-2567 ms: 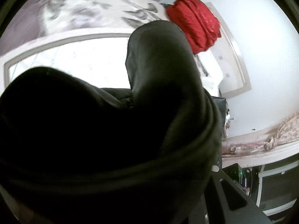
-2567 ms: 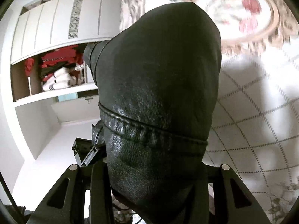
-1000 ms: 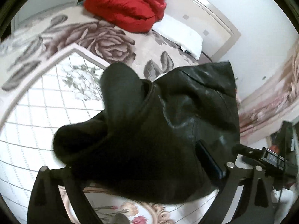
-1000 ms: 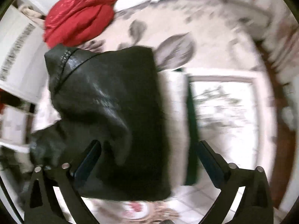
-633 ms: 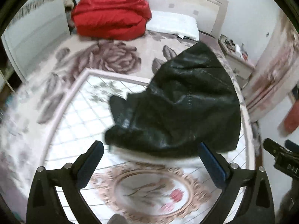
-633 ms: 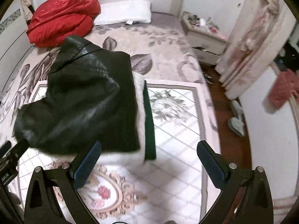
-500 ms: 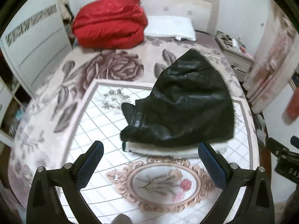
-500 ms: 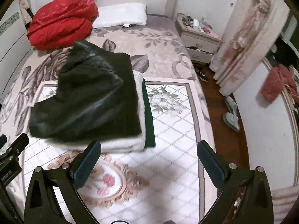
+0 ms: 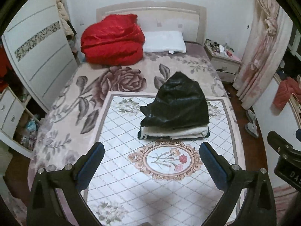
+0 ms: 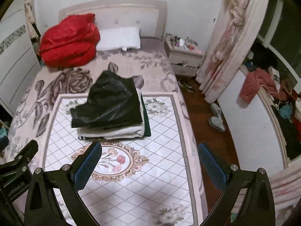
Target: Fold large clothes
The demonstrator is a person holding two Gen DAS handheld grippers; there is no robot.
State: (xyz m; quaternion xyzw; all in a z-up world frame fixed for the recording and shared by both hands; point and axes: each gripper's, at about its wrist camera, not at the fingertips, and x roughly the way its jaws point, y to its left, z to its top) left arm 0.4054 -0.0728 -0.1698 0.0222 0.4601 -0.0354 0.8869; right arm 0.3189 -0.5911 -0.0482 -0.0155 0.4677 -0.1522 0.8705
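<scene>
Both tongs, left [image 9: 150, 150] and right [image 10: 148, 150], gape empty. The folded jacket [image 9: 178, 105] tops a stack on the bed [image 9: 75, 98], at twelve o'clock from left, eleven from right. Only the right view shows shoes [image 10: 216, 116] at two o'clock.

- A red quilt [image 9: 112, 39] sits bundled at the head of the bed [image 9: 79, 86], touching a white pillow [image 9: 163, 42] on its right.
- A white wardrobe door [image 9: 39, 56] stands left of the bed.
- A nightstand [image 9: 223, 64] with small cluttered items stands right of the bed, beside a tied-back floral curtain [image 9: 263, 43].
- Grey slippers [image 10: 216, 117] lie on the wooden floor [image 10: 199, 111].
- A pink garment [image 10: 255, 83] drapes over a white ledge.
</scene>
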